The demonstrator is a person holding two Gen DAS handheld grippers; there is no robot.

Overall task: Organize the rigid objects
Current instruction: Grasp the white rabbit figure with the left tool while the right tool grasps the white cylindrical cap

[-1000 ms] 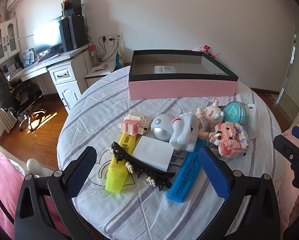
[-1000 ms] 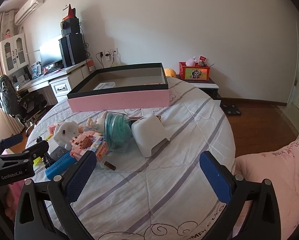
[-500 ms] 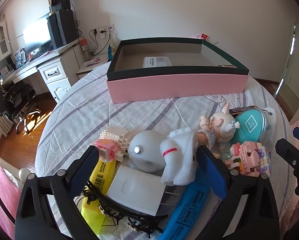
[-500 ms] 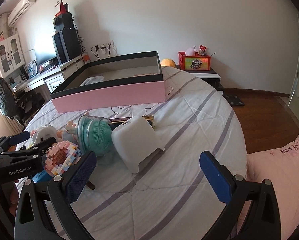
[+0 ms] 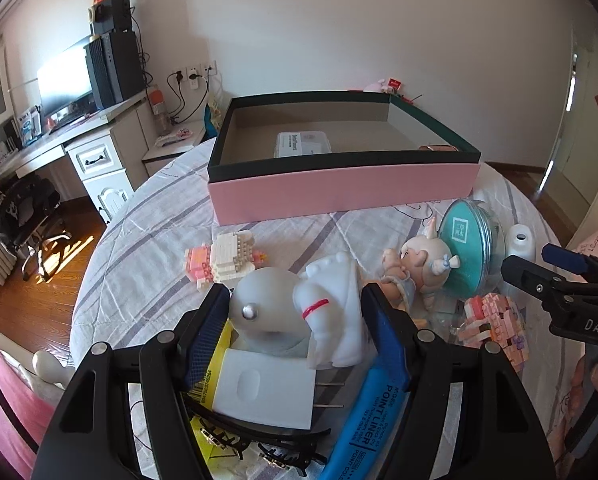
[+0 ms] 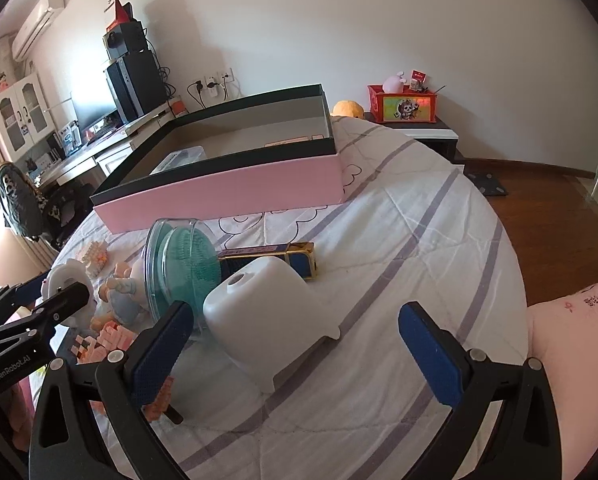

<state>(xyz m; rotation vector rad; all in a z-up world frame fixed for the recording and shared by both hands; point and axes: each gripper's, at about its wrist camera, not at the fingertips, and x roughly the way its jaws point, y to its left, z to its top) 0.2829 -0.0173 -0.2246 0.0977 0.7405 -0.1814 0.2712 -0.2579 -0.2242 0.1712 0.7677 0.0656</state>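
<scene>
Round bench (image 5: 147, 240), quilted white cloth with grey-violet stripes. Left to right: yellow marker (image 5: 209, 376), long axis towards the camera; pink-and-white brick figure (image 5: 223, 258); left gripper (image 5: 295, 320), blue pads pressed to both sides of a smooth grey-and-white astronaut figurine (image 5: 299, 312), which lies on its side across a flat white charger (image 5: 265, 394); black toothed hair clip (image 5: 259, 440); blue highlighter (image 5: 373, 416), angled up-right; doll (image 5: 419, 268); round clear case (image 5: 469, 244) containing a teal brush; pink brick model (image 5: 493, 324); white matte rounded shell (image 6: 275, 316), tipped over between the wide-open fingers of the right gripper (image 6: 295, 344), untouched. Behind: pink shallow box (image 5: 343, 192), dark rim, holding a clear lidded case (image 5: 303, 144)
</scene>
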